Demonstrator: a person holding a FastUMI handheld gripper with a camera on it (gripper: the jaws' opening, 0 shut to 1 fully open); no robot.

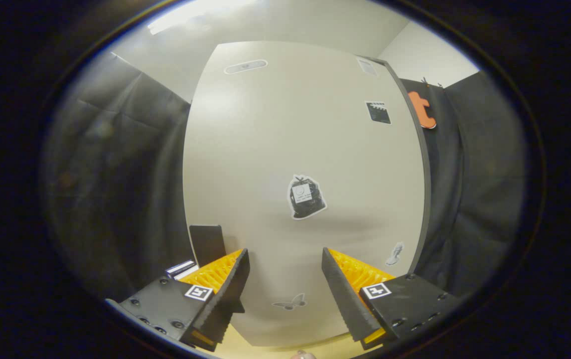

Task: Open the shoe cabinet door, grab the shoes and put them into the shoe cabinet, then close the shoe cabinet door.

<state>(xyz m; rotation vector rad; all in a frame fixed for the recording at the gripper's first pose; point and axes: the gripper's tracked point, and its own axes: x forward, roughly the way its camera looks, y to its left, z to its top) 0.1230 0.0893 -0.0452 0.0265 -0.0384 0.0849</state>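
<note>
The pale beige shoe cabinet door (285,164) stands close ahead, seen flat on and reaching well above my fingers. Several small stickers sit on it, among them a dark bag-shaped sticker (306,197) just beyond the fingers and a butterfly sticker (289,302) low between them. A dark handle (207,243) is fixed near the door's left edge, just beyond my left finger. My gripper (285,259) is open, with nothing between its fingers, and its tips are near the door's surface. I cannot tell whether they touch it.
Black cloth walls (116,179) hang to the left and right of the cabinet. A light ceiling and a white wall show above. A strip of light wooden floor (245,349) lies under the fingers.
</note>
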